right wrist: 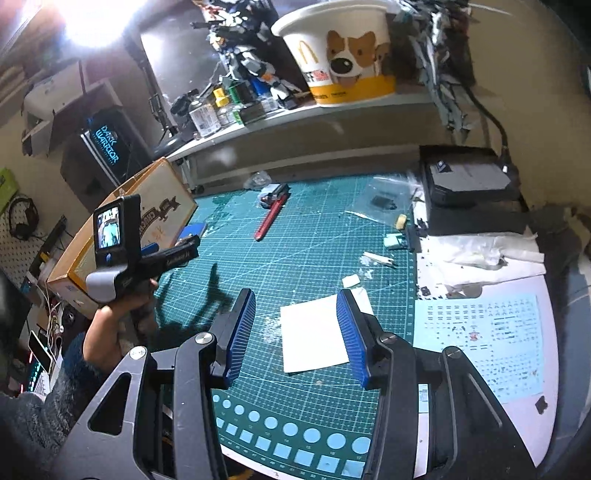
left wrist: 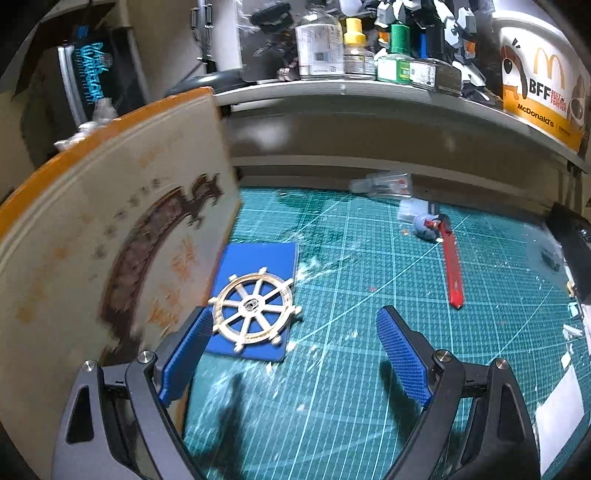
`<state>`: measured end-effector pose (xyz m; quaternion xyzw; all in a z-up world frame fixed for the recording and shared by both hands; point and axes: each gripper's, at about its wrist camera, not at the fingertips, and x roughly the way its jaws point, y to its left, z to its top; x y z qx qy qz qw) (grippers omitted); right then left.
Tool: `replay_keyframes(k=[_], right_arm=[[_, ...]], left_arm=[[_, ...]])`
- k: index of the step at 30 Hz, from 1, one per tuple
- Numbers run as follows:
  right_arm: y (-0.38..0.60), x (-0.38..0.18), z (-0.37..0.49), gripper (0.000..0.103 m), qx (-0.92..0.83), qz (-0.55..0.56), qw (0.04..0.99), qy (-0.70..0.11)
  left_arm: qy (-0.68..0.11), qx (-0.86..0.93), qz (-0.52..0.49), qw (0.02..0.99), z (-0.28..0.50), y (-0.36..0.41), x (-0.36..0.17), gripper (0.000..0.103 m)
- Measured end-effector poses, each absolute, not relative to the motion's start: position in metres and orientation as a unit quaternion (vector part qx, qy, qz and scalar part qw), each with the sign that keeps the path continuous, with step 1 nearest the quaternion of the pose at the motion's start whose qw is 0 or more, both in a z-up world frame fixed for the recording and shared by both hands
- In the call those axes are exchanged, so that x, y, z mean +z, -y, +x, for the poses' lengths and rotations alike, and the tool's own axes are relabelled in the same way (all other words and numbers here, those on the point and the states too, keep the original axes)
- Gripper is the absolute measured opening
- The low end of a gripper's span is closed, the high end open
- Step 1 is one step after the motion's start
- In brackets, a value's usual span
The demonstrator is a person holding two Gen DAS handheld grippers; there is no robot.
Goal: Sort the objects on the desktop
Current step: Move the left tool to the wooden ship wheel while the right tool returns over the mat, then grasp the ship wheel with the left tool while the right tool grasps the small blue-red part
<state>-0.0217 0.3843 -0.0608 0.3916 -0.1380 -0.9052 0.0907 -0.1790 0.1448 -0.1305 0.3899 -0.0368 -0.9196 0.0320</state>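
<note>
The left gripper (left wrist: 295,343) hung released above the ship's wheel (left wrist: 255,308) on its blue card (left wrist: 258,258); the right gripper (right wrist: 295,336) gaped empty over the counter (right wrist: 303,258). Next seemed a descent, then clenching.

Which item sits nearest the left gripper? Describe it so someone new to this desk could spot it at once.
Start at the green cutting mat and go to the big cardboard box standing along its left edge. Beside the box lies a blue card, and on it rests the ship's wheel: pale, round, eight-spoked, the only wheel-shaped piece there.

Cluttered shelf (right wrist: 295,114) against beige wall (glaring lamp (right wrist: 92,18) overhead).
</note>
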Motion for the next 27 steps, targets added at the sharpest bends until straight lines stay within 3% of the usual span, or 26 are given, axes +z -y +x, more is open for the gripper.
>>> replay_keyframes(k=[9,14,17,21,27], right_arm=[[-0.390,-0.076,-0.030,0.044,-0.896,0.410,0.091,0.147],[-0.391,-0.085,-0.042,0.044,-0.890,0.419,0.091,0.154],[-0.387,-0.089,-0.050,0.044,-0.887,0.425,0.095,0.152],[-0.382,-0.090,-0.058,0.044,-0.886,0.428,0.104,0.143],[-0.371,-0.086,-0.092,0.044,-0.886,0.435,0.113,0.119]], left_arm=[[-0.026,-0.892,0.451,-0.030,-0.214,-0.135,-0.155,0.090],[-0.022,-0.882,0.455,-0.125,-0.207,-0.148,-0.153,0.090],[-0.061,-0.875,0.448,-0.175,-0.201,-0.139,-0.145,0.090],[-0.007,-0.900,0.426,-0.094,-0.197,-0.125,-0.136,0.088],[0.013,-0.891,0.446,-0.086,-0.205,-0.122,-0.148,0.088]])
